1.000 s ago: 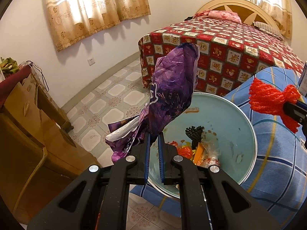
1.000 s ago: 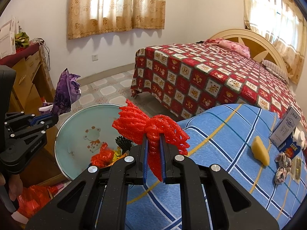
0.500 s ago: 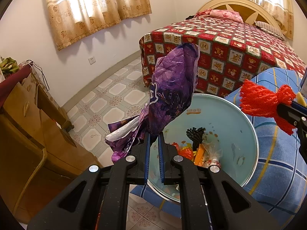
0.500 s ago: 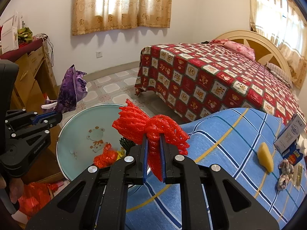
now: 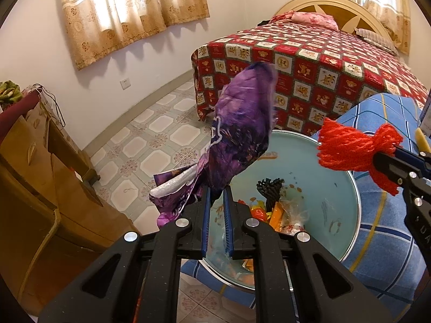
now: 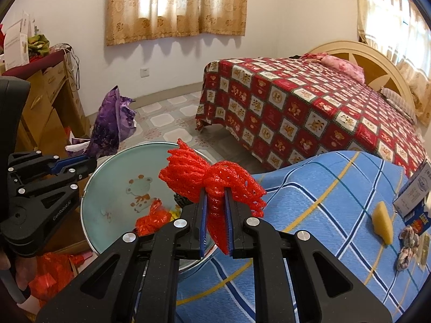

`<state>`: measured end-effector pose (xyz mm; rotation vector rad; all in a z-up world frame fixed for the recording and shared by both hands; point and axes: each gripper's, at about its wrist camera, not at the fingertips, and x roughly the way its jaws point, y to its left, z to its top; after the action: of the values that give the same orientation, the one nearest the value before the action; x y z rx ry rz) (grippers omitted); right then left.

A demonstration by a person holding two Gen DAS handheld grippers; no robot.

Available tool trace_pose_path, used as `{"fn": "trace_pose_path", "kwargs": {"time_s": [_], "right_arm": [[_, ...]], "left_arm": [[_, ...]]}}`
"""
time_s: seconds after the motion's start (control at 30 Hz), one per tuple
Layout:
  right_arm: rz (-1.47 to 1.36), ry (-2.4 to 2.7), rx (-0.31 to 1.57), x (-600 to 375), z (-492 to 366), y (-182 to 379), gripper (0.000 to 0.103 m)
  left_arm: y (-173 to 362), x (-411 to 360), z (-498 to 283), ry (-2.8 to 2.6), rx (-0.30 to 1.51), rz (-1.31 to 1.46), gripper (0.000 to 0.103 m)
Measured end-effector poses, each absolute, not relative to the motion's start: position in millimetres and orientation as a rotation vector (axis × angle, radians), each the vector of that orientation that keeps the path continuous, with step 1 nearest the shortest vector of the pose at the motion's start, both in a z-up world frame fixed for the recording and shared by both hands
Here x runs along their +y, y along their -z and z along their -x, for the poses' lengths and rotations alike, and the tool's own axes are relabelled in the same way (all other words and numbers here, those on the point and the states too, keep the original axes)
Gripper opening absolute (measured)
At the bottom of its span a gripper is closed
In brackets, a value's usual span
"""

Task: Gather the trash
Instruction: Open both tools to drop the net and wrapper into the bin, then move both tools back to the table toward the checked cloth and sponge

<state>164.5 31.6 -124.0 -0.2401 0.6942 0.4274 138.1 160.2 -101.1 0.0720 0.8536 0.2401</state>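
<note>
My left gripper [image 5: 216, 189] pinches the bottom of a crumpled purple wrapper [image 5: 239, 132], which stands up above the near left rim of a pale teal bin [image 5: 336, 188]. Its jaws are opening slightly, with the wrapper still between the pads. My right gripper [image 6: 215, 192] is shut on a bunched red foam net [image 6: 194, 175] held over the bin's [image 6: 107, 188] right edge. In the left wrist view the red net [image 5: 350, 145] and right gripper [image 5: 382, 158] come in from the right. The right wrist view shows the left gripper [image 6: 90, 160] and purple wrapper [image 6: 107, 123]. Mixed litter [image 5: 272, 210] lies in the bin.
A blue checked cloth [image 6: 323, 215] beside the bin carries a yellow wedge [image 6: 382, 223], a small box [image 6: 414, 193] and bits of litter. A bed with a red patterned quilt [image 6: 296, 107] stands behind. A wooden cabinet [image 5: 32, 188] is at left, a red bag [image 6: 51, 271] on the floor.
The right gripper with the red net has drifted left, closer over the bin. The gap between the left jaws looks slightly wider; the purple wrapper stays in place.
</note>
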Motion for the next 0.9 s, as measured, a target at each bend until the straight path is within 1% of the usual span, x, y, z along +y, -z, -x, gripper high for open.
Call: {"fn": "trace_pose_path", "kwargs": {"time_s": [0.1,0.17,0.2,0.23,0.27,0.3,0.33,0.4,0.43,0.57,0.63,0.7,0.9], "right_arm": [[0.229,-0.441,0.7,31,-166,126,0.014],[0.223,-0.453,0.705,31,-167,127,0.018],[0.221,-0.457,0.704,30,-167,127,0.02],[0.222,-0.455,0.703,31,-167,128,0.024],[0.217,-0.457,0.703,30,-167,128,0.027],[0.212,-0.457,0.703,29,-167,128,0.029],[0.214,-0.456,0.702,31,-166,128,0.035],[0.212,-0.452,0.697,31,-164,129,0.04],[0.208,-0.448,0.695,30,-163,129,0.043],[0.192,-0.43,0.69,21,-160,126,0.049],[0.193,-0.406,0.684,9,-155,123,0.051],[0.193,-0.378,0.682,-4,-151,121,0.052],[0.141,-0.141,0.682,-97,-146,112,0.052]], "left_arm": [[101,161,-138,-0.239,0.852,-0.07,0.012],[101,161,-138,-0.237,0.851,-0.068,0.012],[101,161,-138,-0.237,0.852,-0.069,0.015],[101,162,-137,-0.236,0.851,-0.067,0.027],[101,162,-136,-0.236,0.846,-0.065,0.042],[101,161,-135,-0.24,0.84,-0.068,0.045],[100,160,-135,-0.239,0.835,-0.072,0.045],[100,158,-134,-0.229,0.837,-0.066,0.046],[100,157,-134,-0.226,0.836,-0.063,0.051],[101,152,-135,-0.221,0.835,-0.07,0.059],[101,148,-134,-0.217,0.834,-0.062,0.066],[102,141,-135,-0.207,0.836,-0.068,0.066],[106,101,-148,-0.147,0.852,-0.084,0.067]]}}
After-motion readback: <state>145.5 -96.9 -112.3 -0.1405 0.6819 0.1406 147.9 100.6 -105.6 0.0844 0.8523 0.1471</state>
